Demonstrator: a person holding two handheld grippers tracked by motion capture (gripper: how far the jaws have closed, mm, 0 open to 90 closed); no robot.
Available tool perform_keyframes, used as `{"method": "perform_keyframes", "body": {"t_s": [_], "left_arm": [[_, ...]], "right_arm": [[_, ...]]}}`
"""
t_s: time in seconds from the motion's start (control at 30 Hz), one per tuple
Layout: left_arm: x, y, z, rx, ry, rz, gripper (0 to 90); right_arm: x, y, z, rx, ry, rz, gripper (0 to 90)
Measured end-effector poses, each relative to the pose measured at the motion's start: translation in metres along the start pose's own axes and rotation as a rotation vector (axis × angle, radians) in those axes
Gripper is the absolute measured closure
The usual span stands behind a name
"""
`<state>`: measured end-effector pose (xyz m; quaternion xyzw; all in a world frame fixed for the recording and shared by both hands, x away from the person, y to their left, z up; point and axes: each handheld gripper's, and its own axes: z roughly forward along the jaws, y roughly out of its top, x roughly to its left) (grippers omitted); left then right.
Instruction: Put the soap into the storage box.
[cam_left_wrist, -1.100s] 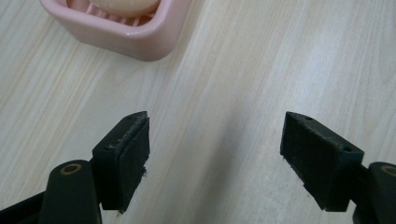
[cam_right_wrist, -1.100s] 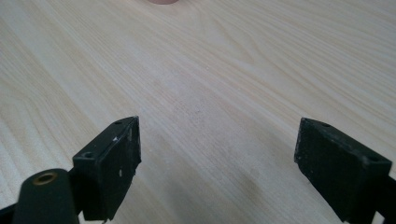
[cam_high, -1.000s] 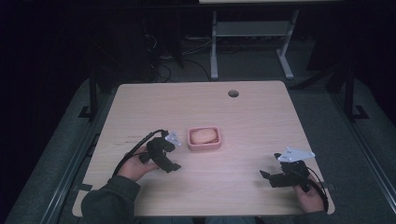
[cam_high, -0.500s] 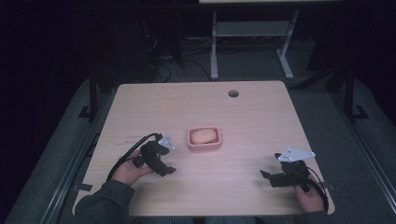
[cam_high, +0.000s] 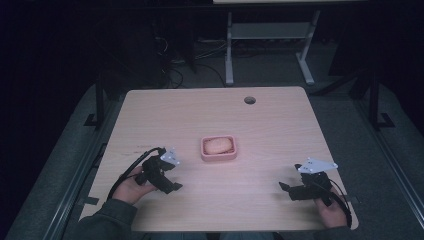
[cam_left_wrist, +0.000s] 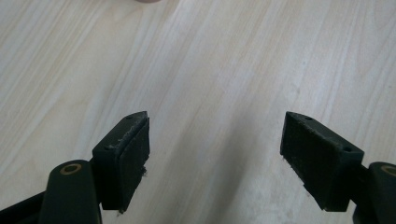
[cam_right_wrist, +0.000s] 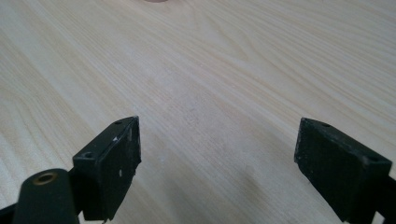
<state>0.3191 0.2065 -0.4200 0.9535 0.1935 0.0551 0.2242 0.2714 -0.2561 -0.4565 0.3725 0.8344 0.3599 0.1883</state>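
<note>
A small pink tray (cam_high: 218, 155) holding a pale lump (cam_high: 218, 145) sits near the middle of the wooden table (cam_high: 210, 115); its pink edge peeks in at the top of the left gripper view (cam_left_wrist: 148, 1) and the right gripper view (cam_right_wrist: 155, 1). My left gripper (cam_high: 172, 184) rests low at the table's front left, left of the tray, jaws wide apart over bare wood (cam_left_wrist: 215, 144). My right gripper (cam_high: 286, 190) sits at the front right, also open with nothing between its pads (cam_right_wrist: 217, 158).
A round cable hole (cam_high: 249, 100) lies near the table's far edge. Beyond the table stands a white desk frame (cam_high: 270, 45) on dark floor. Black cables (cam_high: 127, 175) trail from the left gripper.
The left gripper has drawn back toward the front left, away from the tray. The right gripper has stayed put.
</note>
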Motion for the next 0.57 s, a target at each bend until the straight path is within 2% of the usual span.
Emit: {"method": "perform_keyframes", "body": {"t_s": [0.13,0.57], "left_arm": [[-0.004,-0.007,-0.003,-0.015,0.0,-0.007,23.8],[-0.018,-0.028,-0.003,-0.021,0.004,-0.022,23.6]], "right_arm": [[0.0,0.0,0.0,-0.007,-0.007,0.001,14.1],[0.002,-0.001,-0.002,-0.003,-0.006,-0.005,14.1]]}}
